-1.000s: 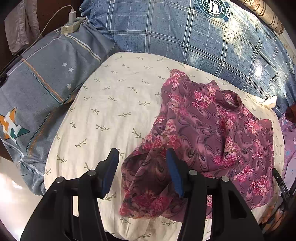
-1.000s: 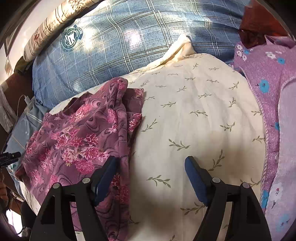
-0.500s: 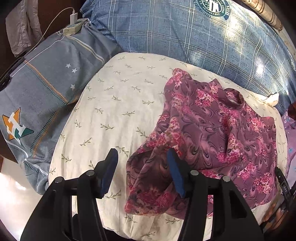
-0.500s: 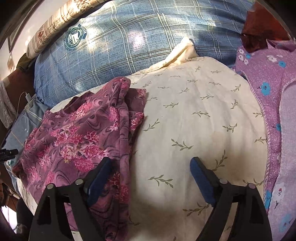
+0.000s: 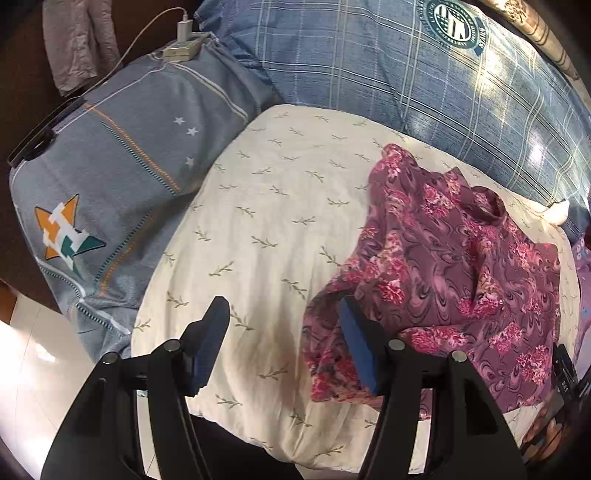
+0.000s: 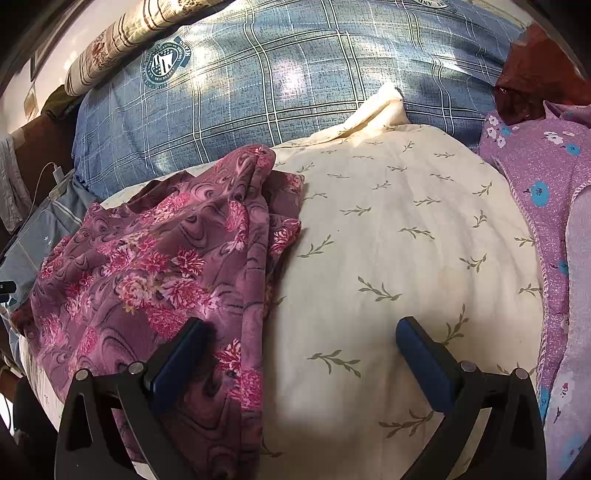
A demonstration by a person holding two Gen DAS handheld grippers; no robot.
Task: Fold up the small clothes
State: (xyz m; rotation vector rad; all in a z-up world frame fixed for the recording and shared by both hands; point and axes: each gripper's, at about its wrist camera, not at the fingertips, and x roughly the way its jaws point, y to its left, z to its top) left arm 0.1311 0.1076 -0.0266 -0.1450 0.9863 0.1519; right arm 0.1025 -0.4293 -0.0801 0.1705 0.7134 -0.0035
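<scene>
Lying rumpled, silky floral blouse (image 5: 461,273) on soft leaf-print pillow (image 5: 266,221)

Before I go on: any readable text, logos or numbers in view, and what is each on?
Round crest on the plaid blanket: ring lettering too small and warped to read.
"H" across an orange star on the grey-blue pillow.
White marks on the black device at the left view's right edge: blurred, unreadable.
Nothing on the floral garment.
</scene>
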